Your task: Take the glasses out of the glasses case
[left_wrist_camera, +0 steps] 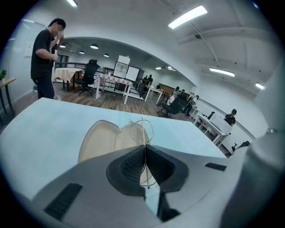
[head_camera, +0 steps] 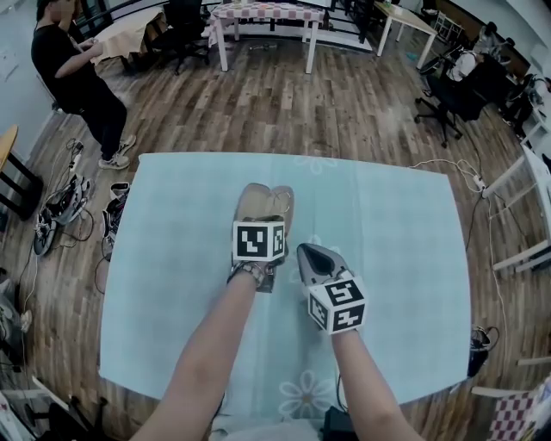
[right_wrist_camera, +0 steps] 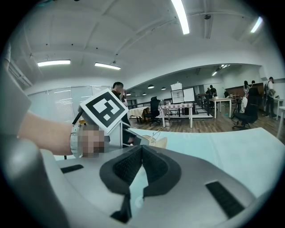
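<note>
The glasses case (head_camera: 265, 202) lies open on the light blue table (head_camera: 396, 224), showing its beige lining (left_wrist_camera: 100, 140). My left gripper (head_camera: 260, 226) hangs over the case's near end. In the left gripper view it (left_wrist_camera: 145, 153) is shut on the thin wire-framed glasses (left_wrist_camera: 142, 129), whose lens loops stand up above the jaws and over the case. My right gripper (head_camera: 310, 254) sits just right of the case, shut with nothing in it (right_wrist_camera: 141, 153). The right gripper view shows the left gripper's marker cube (right_wrist_camera: 107, 109), with the case (right_wrist_camera: 159, 142) and the glasses (right_wrist_camera: 154, 134) beyond it.
A person (head_camera: 77, 77) stands on the wooden floor beyond the table's far left corner. Shoes and cables (head_camera: 65, 207) lie by the table's left edge. Office chairs (head_camera: 452, 90) and white tables (head_camera: 267, 17) stand farther back.
</note>
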Demonstrator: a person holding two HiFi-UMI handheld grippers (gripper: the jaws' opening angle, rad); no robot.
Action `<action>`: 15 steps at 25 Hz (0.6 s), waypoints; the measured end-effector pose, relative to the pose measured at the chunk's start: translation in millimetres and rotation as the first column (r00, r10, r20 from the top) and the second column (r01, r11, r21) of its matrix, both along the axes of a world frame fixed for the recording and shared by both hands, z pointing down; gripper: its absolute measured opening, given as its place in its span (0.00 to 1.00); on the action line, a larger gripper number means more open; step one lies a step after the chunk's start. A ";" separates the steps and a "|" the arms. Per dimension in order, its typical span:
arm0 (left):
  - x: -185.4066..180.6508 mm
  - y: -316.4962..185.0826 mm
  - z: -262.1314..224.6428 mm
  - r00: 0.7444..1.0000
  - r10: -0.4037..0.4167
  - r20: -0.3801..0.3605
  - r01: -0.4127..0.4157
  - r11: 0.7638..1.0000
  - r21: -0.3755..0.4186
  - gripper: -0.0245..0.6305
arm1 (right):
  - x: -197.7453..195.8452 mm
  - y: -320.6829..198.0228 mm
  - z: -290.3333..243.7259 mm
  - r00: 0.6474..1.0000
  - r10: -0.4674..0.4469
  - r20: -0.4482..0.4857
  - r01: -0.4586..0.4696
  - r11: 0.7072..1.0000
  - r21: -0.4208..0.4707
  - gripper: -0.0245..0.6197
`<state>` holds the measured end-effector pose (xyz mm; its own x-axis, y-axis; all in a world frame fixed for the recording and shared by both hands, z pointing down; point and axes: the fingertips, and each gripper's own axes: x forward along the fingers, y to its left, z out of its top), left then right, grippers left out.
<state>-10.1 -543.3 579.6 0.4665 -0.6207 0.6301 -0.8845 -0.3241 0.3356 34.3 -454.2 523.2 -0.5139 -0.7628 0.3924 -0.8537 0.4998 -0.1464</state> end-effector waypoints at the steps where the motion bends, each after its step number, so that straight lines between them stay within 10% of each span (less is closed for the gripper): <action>1: 0.3 2.6 -2.1 1.000 0.002 -0.005 -0.002 1.000 0.008 0.06 | 0.2 2.9 -0.4 1.000 0.001 0.000 -0.001 1.000 0.000 0.05; 15: -6.4 26.7 -41.0 1.000 0.026 0.002 -0.026 0.994 0.106 0.06 | -0.5 29.0 -19.2 1.000 0.008 0.005 -0.008 1.000 0.029 0.05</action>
<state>-16.5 -516.6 538.7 0.4831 -0.6719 0.5613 -0.8754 -0.3808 0.2976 33.8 -425.2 504.1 -0.5096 -0.7779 0.3676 -0.8570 0.4971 -0.1361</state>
